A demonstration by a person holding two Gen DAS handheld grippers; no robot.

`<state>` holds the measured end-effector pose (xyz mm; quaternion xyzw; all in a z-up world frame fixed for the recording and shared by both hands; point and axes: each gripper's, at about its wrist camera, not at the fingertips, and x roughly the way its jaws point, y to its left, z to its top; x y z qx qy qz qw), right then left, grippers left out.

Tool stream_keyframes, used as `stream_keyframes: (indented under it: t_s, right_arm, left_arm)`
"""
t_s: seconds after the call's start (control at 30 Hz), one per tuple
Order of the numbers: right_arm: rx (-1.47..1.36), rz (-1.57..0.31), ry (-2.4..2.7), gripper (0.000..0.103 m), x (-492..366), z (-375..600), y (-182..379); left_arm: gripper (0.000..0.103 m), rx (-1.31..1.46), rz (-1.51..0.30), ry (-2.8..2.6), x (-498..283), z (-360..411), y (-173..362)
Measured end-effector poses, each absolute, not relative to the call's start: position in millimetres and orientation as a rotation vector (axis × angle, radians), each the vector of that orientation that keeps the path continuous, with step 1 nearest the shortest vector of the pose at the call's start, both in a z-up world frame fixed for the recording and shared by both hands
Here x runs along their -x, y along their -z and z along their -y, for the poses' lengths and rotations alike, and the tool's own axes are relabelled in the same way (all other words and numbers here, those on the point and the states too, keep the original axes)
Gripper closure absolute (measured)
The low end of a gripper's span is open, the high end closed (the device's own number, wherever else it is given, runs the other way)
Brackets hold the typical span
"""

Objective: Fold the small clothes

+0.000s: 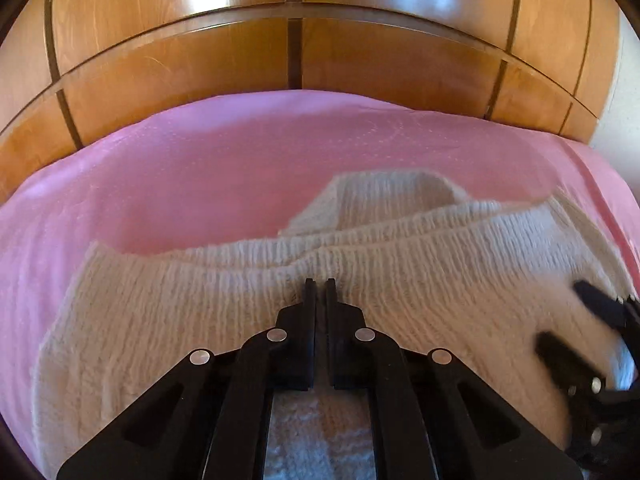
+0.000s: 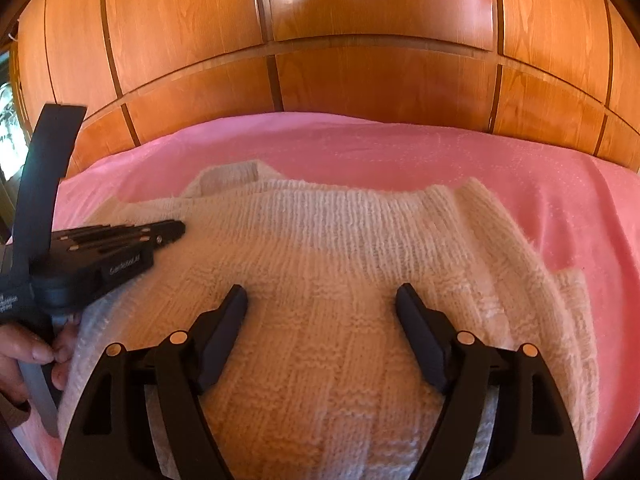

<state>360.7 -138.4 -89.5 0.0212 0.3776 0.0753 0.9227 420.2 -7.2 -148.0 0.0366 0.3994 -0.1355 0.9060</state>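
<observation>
Cream knit sweater (image 2: pixel 320 280) on pink bedspread (image 2: pixel 400 148): soft, thick, limp (likely stretchy). Left gripper (image 1: pixel 319 285) pressed together, no fabric visibly pinched; right gripper (image 2: pixel 322 296) spread. Grip sleeve edge at 2 o'clock.

A cream ribbed-knit sweater (image 2: pixel 320 280) lies on a pink bedspread (image 2: pixel 400 148) before glossy orange-brown wood panels (image 2: pixel 360 20); my grippers (image 2: pixel 322 300) are black.
</observation>
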Motion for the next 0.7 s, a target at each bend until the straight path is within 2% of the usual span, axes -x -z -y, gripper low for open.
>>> stream_keyframes:
  t_s: [0.17,0.3,0.37,0.43,0.47,0.7]
  right_arm:
    - [-0.045,-0.775,-0.160,0.025,-362,140,89]
    - [-0.049,-0.773,-0.164,0.025,-362,140,89]
    - [-0.049,-0.773,-0.163,0.025,-362,140,89]
    - [-0.049,-0.773,-0.163,0.025,-362,140,89]
    - [-0.048,-0.772,-0.162,0.025,-362,140,90]
    - [-0.045,-0.772,-0.159,0.025,-362,139,89]
  left_arm:
    - [0.093,-0.054,-0.833,0.271,-414,2,139]
    - [0.078,-0.029,-0.804,0.237,-397,5,128]
    - [0.075,-0.018,-0.777,0.230,-384,0,123]
    - [0.059,-0.028,-0.743,0.221,-370,-4,118]
    - [0.056,-0.031,-0.729,0.222,-364,-5,115]
    - [0.056,-0.012,-0.708,0.223,-334,-14,108]
